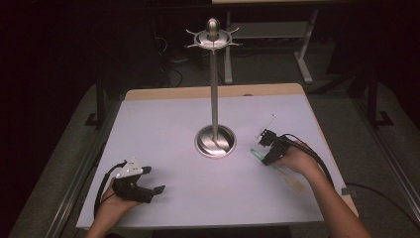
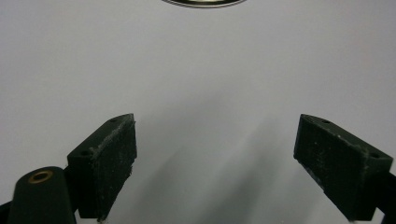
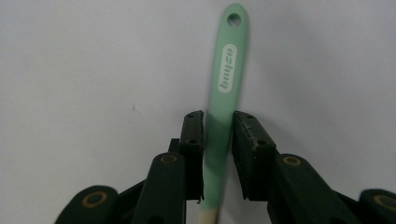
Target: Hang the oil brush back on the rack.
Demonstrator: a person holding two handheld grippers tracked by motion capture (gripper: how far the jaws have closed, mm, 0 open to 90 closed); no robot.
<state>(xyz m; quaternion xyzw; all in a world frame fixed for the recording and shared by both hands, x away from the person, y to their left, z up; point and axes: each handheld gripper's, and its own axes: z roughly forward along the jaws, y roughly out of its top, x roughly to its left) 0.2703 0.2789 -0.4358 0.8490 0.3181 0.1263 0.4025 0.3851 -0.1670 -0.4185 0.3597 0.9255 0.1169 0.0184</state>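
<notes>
A spatula [image 3: 225, 84] with a mint-green handle and a pale blade [image 1: 295, 184] lies low over the white table top [image 1: 163, 129] at the right. My right gripper [image 3: 218, 119] is shut on the spatula's handle, with a jaw pressed against each side. The handle's holed end sticks out past the jaws. In the high view the right gripper [image 1: 266, 154] sits just right of the stand's base. My left gripper [image 1: 154, 180] rests at the front left of the table, open, and the left gripper view shows bare table between its jaws [image 2: 215, 154].
A tall metal stand [image 1: 214, 89] rises from a round base [image 1: 215, 142] at the table's middle, topped by a ring of hooks [image 1: 213, 38]. The base's rim [image 2: 204, 2] shows ahead of the left gripper. Dark floor and table legs lie beyond the far edge.
</notes>
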